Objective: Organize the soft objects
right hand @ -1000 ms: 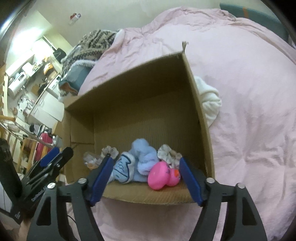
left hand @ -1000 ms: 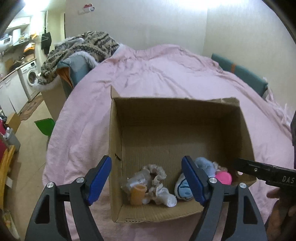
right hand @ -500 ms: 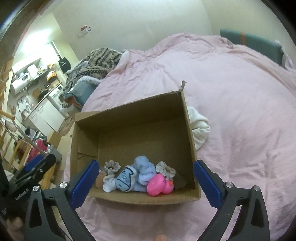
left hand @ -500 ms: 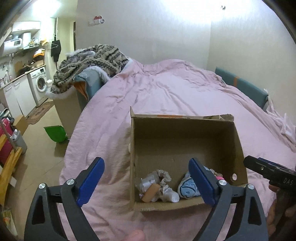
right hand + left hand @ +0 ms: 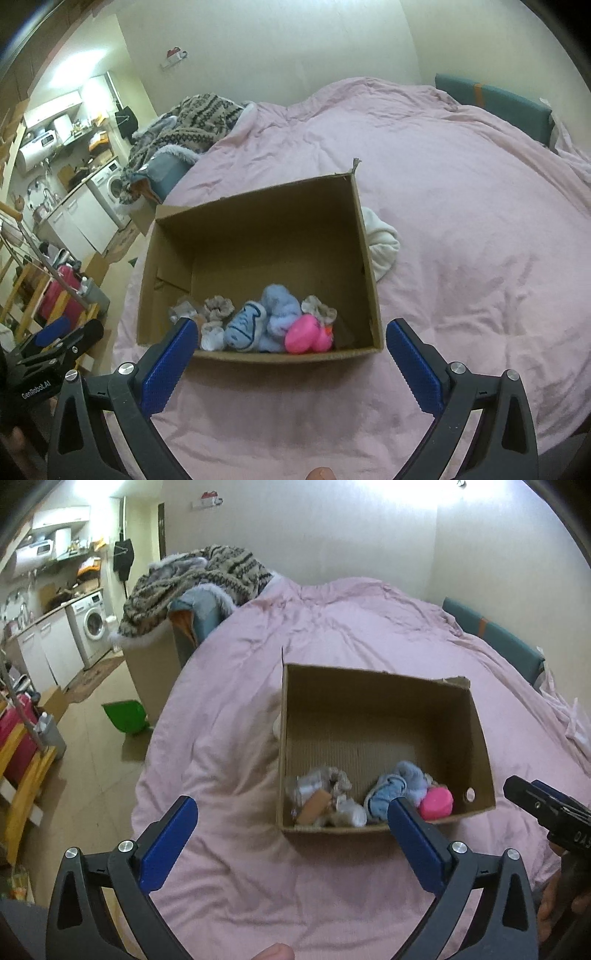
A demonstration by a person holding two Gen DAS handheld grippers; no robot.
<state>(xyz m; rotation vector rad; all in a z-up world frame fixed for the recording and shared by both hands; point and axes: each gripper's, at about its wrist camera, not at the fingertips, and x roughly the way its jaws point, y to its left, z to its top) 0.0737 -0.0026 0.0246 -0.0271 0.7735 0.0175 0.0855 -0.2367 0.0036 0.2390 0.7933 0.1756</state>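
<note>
An open cardboard box (image 5: 376,701) (image 5: 258,221) lies on the pink bedspread (image 5: 332,627). Soft things are bunched along its near wall: a pink toy (image 5: 437,803) (image 5: 304,334), a light blue sock bundle (image 5: 391,788) (image 5: 266,317), grey-white scrunchies (image 5: 336,786) (image 5: 218,308) and a tan piece (image 5: 314,805). My left gripper (image 5: 291,805) hovers before the box, its jaws opening and nothing between them. My right gripper (image 5: 291,325) is held back from the box too, open wide and empty. Each gripper shows at the edge of the other's view.
A white cloth (image 5: 382,243) lies against the box's right side. A patterned blanket pile (image 5: 199,579) tops a chair left of the bed. On the floor at left are a green dustpan (image 5: 123,714), a washing machine (image 5: 92,624) and red and yellow clutter (image 5: 18,738).
Both grippers have drawn back and up from inside the box, which now looks smaller and farther. Both pairs of jaws have spread wider, and the soft things stay in the box.
</note>
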